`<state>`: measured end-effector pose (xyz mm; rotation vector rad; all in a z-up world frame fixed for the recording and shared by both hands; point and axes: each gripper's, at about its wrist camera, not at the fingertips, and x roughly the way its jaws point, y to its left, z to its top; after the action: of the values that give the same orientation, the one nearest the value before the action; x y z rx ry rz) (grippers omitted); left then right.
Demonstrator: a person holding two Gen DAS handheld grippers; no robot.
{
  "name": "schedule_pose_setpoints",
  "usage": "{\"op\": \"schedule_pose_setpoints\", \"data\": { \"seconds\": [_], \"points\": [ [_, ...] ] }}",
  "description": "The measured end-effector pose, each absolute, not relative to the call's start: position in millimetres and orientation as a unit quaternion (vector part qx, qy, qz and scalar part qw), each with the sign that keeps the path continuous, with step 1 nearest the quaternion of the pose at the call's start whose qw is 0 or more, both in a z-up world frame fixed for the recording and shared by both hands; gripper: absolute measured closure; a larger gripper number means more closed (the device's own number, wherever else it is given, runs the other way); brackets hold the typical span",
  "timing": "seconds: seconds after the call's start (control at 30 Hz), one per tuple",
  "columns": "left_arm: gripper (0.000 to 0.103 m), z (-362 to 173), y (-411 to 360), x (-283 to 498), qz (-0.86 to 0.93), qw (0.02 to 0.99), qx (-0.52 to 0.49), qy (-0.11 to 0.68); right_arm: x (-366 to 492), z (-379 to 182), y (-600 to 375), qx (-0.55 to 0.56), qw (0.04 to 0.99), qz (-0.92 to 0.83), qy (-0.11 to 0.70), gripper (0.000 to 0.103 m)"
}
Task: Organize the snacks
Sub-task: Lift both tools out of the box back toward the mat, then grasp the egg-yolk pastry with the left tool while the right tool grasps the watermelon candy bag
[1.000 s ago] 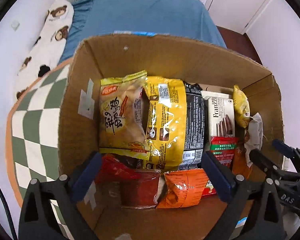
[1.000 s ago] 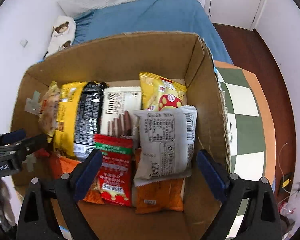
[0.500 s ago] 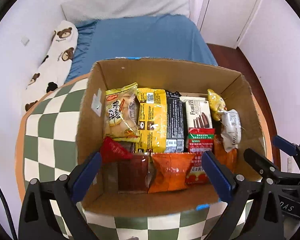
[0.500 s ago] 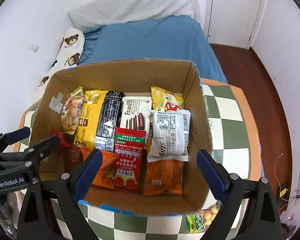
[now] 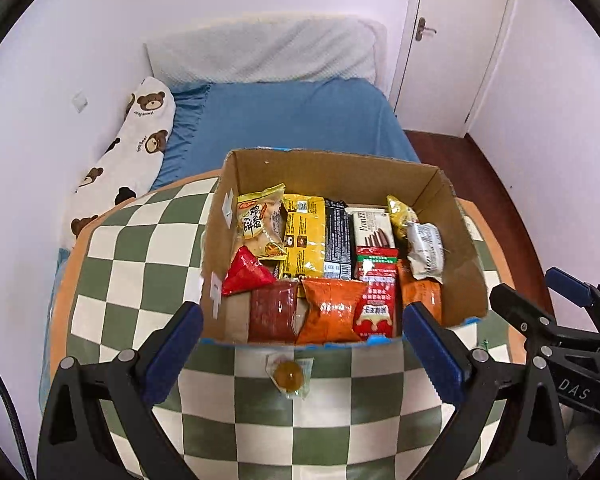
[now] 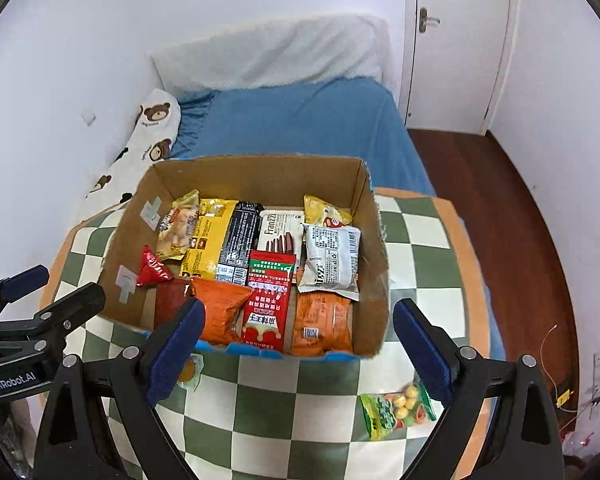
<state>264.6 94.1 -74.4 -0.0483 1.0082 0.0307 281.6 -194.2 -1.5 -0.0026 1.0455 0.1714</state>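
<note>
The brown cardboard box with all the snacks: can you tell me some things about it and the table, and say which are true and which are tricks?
1. The brown cardboard box stands on a green-and-white checkered table. True.
2. The red triangular packet lies on the table outside the box. False: it is inside, by the box's left wall.
3. A green bag of round candies lies on the table outside the box. True.
4. The right gripper is shut on an orange packet. False: it is open and holds nothing.
5. The left gripper is open and empty. True.
</note>
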Motion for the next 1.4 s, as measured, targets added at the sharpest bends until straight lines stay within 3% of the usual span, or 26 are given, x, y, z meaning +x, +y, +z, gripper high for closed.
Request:
{"op": "schedule_pose_setpoints", "data": {
  "seconds": [0.3,0.6,0.83,1.0,1.27,1.4],
  "points": [
    [0.001,-46.7,90.6,217.2,0.023,0.896,-0.026,0.442,226.0,35.4,-192.0,-0.005,0.890,0.080,0.449,0.006],
    [0.001,-49.3,89.4,202.8,0.039,0.900,-0.027,0.434,206.8,30.9,-209.5,0.045,0.887,0.082,0.452,0.006],
    [0.001,-116.6,89.3,215.8,0.066,0.865,-0.014,0.498,217.4,-44.6,-269.7,0.087,0.845,0.032,0.527,0.007],
    [0.001,-174.5,90.9,223.9,0.081,0.828,-0.014,0.555,234.6,-116.6,-310.4,0.100,0.802,0.001,0.589,0.025],
    [0.001,-230.8,107.9,226.8,0.099,0.777,-0.060,0.619,243.4,-220.6,-386.5,0.314,0.689,-0.083,0.648,0.025],
    [0.001,-242.4,117.0,227.2,0.106,0.765,-0.083,0.630,242.0,-238.5,-388.8,0.331,0.674,-0.111,0.651,0.024]
  ]
}}
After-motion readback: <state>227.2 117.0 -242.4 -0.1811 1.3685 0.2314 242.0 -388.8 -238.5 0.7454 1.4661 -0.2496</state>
